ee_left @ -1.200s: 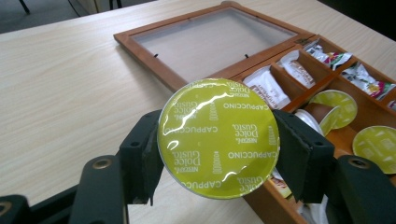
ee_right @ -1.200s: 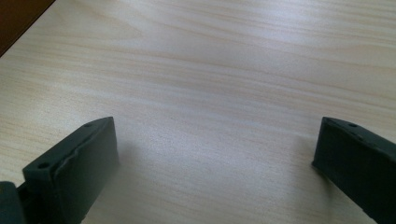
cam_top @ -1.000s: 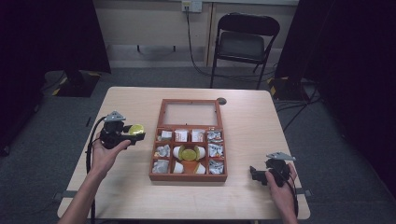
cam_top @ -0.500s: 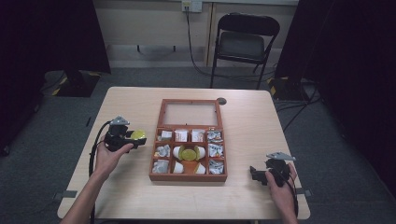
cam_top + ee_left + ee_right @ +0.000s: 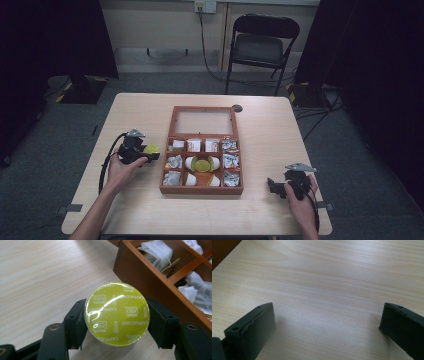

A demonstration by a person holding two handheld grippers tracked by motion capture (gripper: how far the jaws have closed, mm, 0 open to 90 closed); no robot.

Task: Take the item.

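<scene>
Coffee capsule [image 5: 117, 313], pinched in the left claw [image 5: 142, 152], has edged across the counter [image 5: 280, 135] to the wooden box's [image 5: 200, 189] left wall, seemingly for stowing; the right claw [image 5: 276, 186] rests wide open, empty, near the right edge.

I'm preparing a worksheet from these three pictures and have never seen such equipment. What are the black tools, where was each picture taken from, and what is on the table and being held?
A person sits at a pale wooden table holding a hand-operated black two-fingered gripper in each hand. One picture looks down from above. The other two come from small cameras riding on the grippers, looking along their fingers.

On the table lies an open brown wooden box with compartments, holding white sachets and more capsules.

The left gripper is beside the box, its fingers closed on a round yellow-green foil-topped coffee capsule printed "Cappuccino". The right gripper rests near the table's right front, fingers apart with nothing between them.
</scene>
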